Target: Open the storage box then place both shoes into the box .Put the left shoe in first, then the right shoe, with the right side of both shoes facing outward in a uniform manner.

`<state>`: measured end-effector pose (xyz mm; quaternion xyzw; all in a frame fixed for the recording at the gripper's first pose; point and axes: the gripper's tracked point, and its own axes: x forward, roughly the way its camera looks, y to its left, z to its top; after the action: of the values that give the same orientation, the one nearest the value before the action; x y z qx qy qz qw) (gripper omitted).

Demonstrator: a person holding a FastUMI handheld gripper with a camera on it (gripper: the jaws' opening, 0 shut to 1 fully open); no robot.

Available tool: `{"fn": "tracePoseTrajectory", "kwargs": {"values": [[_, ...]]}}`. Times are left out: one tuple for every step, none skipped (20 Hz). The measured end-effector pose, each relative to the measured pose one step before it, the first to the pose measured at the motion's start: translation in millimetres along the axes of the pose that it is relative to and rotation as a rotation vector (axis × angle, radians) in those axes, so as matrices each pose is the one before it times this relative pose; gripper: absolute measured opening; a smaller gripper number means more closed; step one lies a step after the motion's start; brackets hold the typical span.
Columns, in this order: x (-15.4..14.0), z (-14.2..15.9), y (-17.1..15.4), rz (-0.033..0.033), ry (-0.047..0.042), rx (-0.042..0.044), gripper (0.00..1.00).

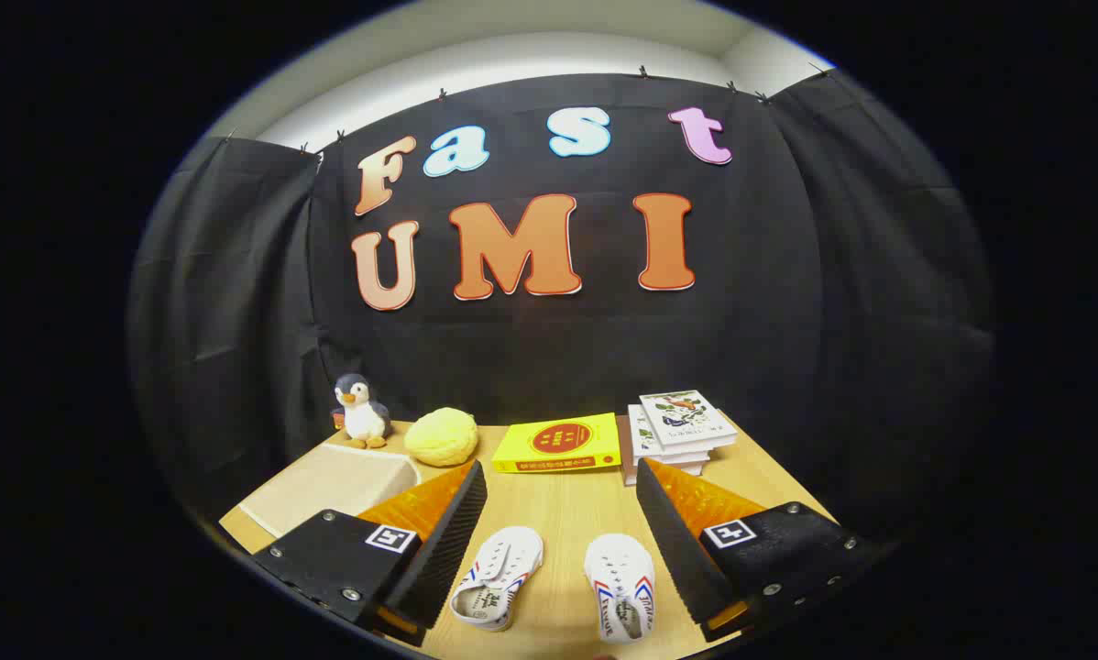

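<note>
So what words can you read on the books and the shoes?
yellow book: cover print too small to read.
white books: titles too small to read.
shoes, lying between the fingers: printing blurred, unreadable.
gripper, fingers open: square coded marks, no words.

I hold the gripper [560, 500] with fingers spread wide above two white shoes [499, 576] [620, 587] on the table [558, 504]. Beyond them lie a yellow book [558, 444], stacked books [682, 431], and a toy penguin [361, 411].
</note>
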<state>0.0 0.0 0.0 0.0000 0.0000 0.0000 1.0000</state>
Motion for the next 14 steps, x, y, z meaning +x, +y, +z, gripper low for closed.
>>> {"fn": "tracePoseTrajectory", "kwargs": {"values": [[0.99, -1.05, 4.61, 0.00495, 0.00625, 0.00097, 0.98], [-0.17, -2.22, 2.36, 0.00262, 0.00752, -0.00146, 0.98], [1.43, -1.01, 1.20, 0.00055, 0.00595, -0.00234, 0.98], [0.32, -0.75, 1.64, 0.00012, 0.00421, -0.00266, 0.98], [0.80, 0.23, 0.58, -0.00152, 0.00201, -0.00266, 0.98], [0.76, -0.55, -1.23, -0.00383, 0.00044, -0.00291, 0.98], [1.35, -1.17, -1.81, -0.00685, 0.00406, -0.00213, 0.98], [0.06, -1.53, -1.06, -0.00334, 0.00658, 0.00201, 0.98], [-0.47, -0.39, -0.25, 0.00027, 0.00226, 0.00663, 0.98], [0.40, 0.08, -1.05, 0.00155, 0.00248, 0.00496, 0.98], [-0.21, -1.11, -1.73, -0.00195, 0.00319, 0.00131, 0.98], [0.31, -0.80, -2.62, -0.00370, 0.00246, -0.00250, 0.98], [-0.04, -0.72, -2.93, -0.00409, 0.00202, -0.00574, 0.98], [-0.58, -1.06, -3.00, -0.00433, 0.00305, -0.00295, 0.98]]}}
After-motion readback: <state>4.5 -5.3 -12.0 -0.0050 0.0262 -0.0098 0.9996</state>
